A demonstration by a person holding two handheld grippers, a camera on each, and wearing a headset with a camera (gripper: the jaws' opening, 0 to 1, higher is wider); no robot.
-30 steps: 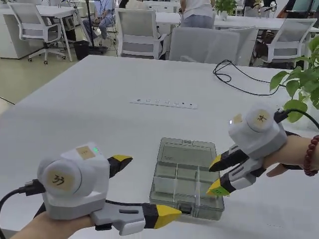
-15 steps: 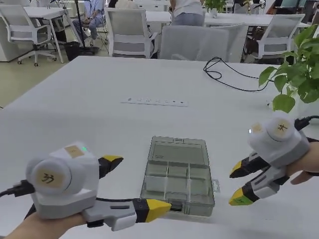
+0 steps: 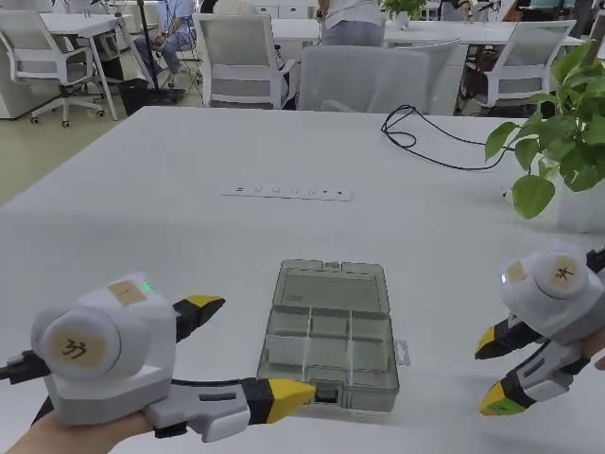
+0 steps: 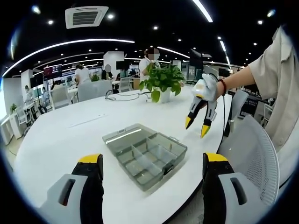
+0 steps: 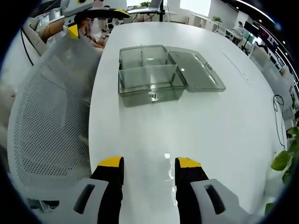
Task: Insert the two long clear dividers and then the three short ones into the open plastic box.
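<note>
Left gripper (image 3: 246, 348): jaws spread wide, empty, hovering low over the table (image 3: 142, 218). Right gripper (image 3: 490, 374): jaws apart too, narrower gap, also empty.

Box (image 3: 359, 388) flat on the table between the two grippers, near the left gripper's tips, well clear of the right gripper's.

In the left gripper view, box straight ahead, framed between the jaws, with the right gripper beyond it and off to the right. In the right gripper view, box ahead and a little left of the jaws, well apart, bare table in between.

Lid (image 3: 329, 287) swung fully open, lying flat on the side of the box away from both grippers in the head view.

Clear dividers (image 3: 329, 337) standing upright inside the box, splitting it into a grid of small compartments. Cannot tell the exact count of long versus short.

Further out past the box: power strip (image 3: 286, 193) and black cable (image 3: 425, 142). Potted plant (image 3: 558, 142) beyond the right gripper.
</note>
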